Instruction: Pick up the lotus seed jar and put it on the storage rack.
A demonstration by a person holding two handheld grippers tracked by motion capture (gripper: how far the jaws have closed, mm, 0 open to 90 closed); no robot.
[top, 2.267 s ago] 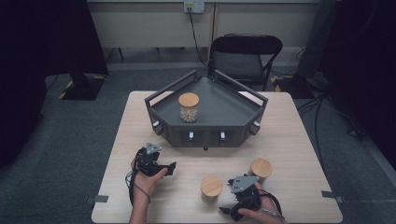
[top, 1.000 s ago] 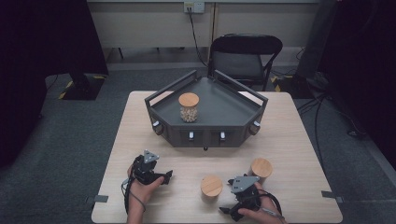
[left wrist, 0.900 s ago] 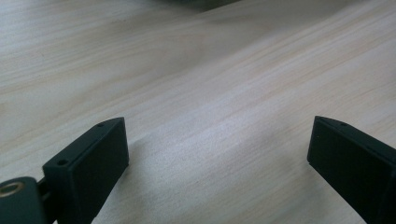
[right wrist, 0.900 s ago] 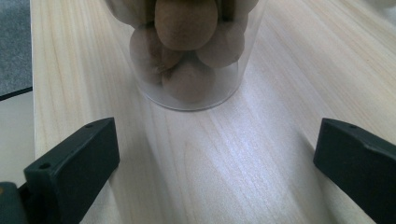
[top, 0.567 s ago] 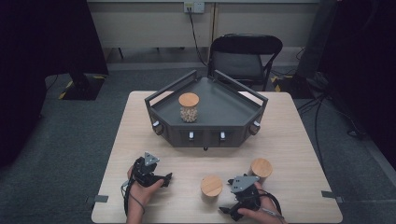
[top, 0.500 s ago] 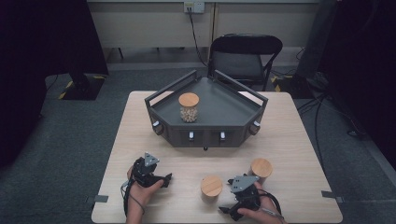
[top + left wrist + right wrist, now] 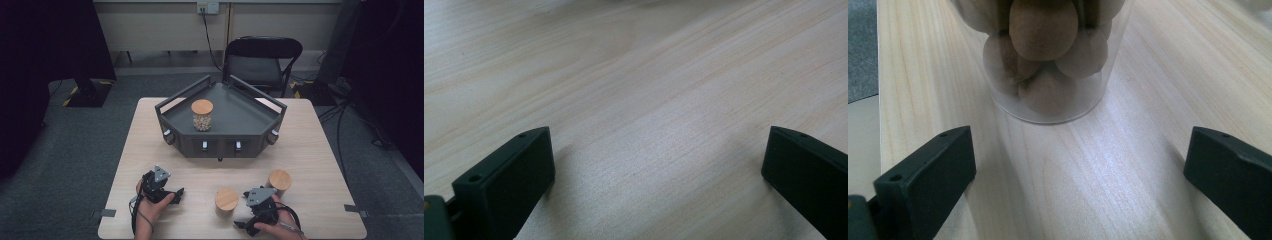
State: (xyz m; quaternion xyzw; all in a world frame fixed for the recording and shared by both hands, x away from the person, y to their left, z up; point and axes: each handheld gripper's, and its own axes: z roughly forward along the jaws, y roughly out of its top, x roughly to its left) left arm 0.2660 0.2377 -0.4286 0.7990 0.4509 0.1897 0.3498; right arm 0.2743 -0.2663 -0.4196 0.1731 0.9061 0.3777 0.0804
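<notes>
seen from the high view: a pale wooden table, and on its far half, centred, a dark angular tray with raised rails and small knobs along its front wall. inside that tray, toward its left corner, a clear jar with a wooden lid, upright, pale contents inside. beyond the table's far edge, a black folding chair.

near the table's front edge, right of centre, two more lidded jars: the near jar just left of the right gripper, and the far-right jar standing just beyond that gripper, apart from the first. left gripper resting toward the front left corner, in a hand, well apart from all three jars.

not told by the high view but plain in the right gripper view: the near jar seen close, clear wall, packed with round brown pieces, standing on the wood just ahead of the right gripper, whose jaws stand wide apart on either side with bare wood between and no touch on the glass.

in the left gripper view: only wood grain ahead of the left gripper, jaws spread wide with nothing between them, having just been opening. jar lids visible from above alone; jar contents sharp from the gripper camera alone.
</notes>
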